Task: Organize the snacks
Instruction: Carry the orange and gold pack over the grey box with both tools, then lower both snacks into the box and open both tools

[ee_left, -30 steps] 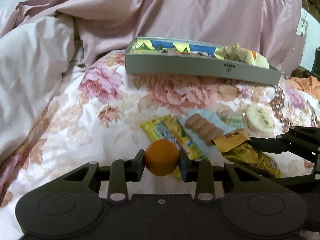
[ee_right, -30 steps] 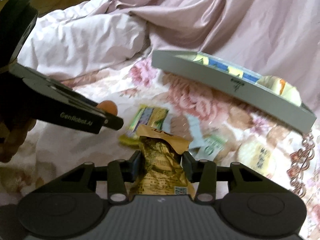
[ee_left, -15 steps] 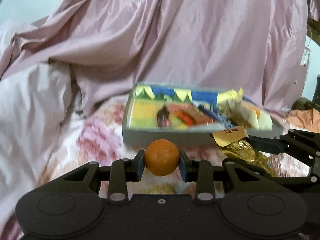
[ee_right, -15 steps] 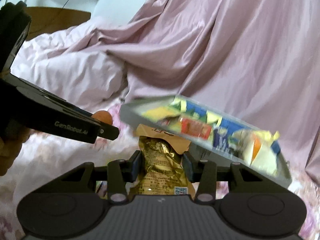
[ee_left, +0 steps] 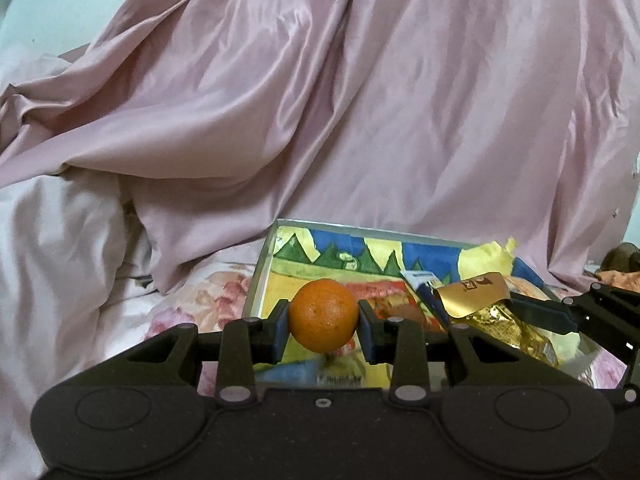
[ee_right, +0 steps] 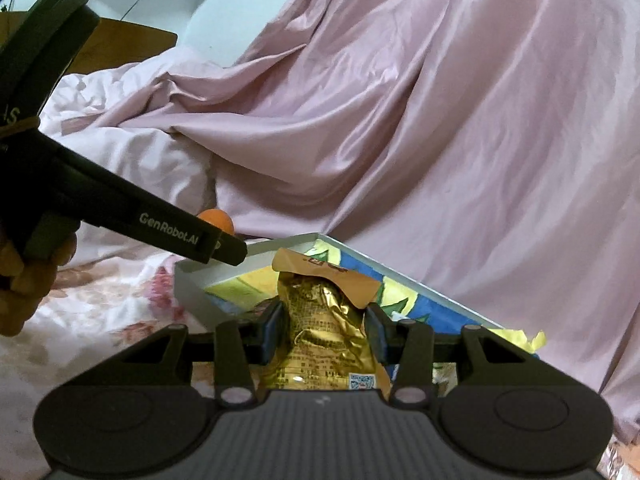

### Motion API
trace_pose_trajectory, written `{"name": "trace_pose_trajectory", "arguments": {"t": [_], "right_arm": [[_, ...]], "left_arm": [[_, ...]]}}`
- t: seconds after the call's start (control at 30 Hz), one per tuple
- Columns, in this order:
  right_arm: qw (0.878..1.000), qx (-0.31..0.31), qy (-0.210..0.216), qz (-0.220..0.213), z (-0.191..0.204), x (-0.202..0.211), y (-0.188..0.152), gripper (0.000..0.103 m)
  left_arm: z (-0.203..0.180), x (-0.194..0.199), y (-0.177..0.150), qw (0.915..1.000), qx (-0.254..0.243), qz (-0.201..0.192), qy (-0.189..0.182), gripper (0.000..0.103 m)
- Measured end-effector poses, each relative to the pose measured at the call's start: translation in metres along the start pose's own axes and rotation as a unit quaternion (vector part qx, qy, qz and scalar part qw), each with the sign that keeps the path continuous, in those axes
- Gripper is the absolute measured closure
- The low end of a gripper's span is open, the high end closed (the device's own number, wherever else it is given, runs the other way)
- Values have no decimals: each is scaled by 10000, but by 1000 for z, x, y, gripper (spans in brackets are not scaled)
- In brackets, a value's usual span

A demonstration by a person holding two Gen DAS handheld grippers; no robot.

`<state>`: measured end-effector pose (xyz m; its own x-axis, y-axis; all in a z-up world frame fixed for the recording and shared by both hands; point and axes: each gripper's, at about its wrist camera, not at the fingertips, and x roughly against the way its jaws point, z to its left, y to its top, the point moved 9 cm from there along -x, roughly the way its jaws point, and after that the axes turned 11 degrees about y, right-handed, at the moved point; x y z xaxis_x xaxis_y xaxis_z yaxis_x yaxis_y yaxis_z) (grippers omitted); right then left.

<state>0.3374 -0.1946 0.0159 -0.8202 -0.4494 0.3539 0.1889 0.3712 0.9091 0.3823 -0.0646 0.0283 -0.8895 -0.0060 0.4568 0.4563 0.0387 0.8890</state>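
Observation:
My left gripper (ee_left: 323, 322) is shut on a small orange (ee_left: 323, 316) and holds it above the near left part of the grey snack box (ee_left: 259, 276). My right gripper (ee_right: 326, 326) is shut on a gold foil snack packet (ee_right: 326, 328) over the same box (ee_right: 188, 284). In the left wrist view the packet (ee_left: 492, 320) and the right gripper show at the right. In the right wrist view the left gripper (ee_right: 224, 246) and the orange (ee_right: 218, 220) are at the left. The box has a colourful picture lining and holds several snacks.
A yellow wrapper (ee_left: 488, 256) lies in the box's right end. A pink satin cover (ee_left: 360, 120) rises behind the box. A pale quilt (ee_left: 60, 248) is at the left. The bed sheet (ee_right: 112, 304) is floral.
Both grippers have risen from the loose snacks on the sheet and moved forward to the box, each still holding its item. The box now fills the lower middle of both views.

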Motion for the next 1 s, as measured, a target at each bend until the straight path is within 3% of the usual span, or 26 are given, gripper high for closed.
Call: {"name": "trace_pose_trajectory", "arguments": {"t": [0.33, 1.0], "right_arm": [[9997, -191, -173, -28, -35, -37, 0, 54], [9996, -183, -177, 107, -43, -74, -14, 54]], "left_arm": [[-6, -40, 5, 10000, 12, 27, 49, 66], [-13, -65, -10, 9998, -27, 192, 70, 66]]}}
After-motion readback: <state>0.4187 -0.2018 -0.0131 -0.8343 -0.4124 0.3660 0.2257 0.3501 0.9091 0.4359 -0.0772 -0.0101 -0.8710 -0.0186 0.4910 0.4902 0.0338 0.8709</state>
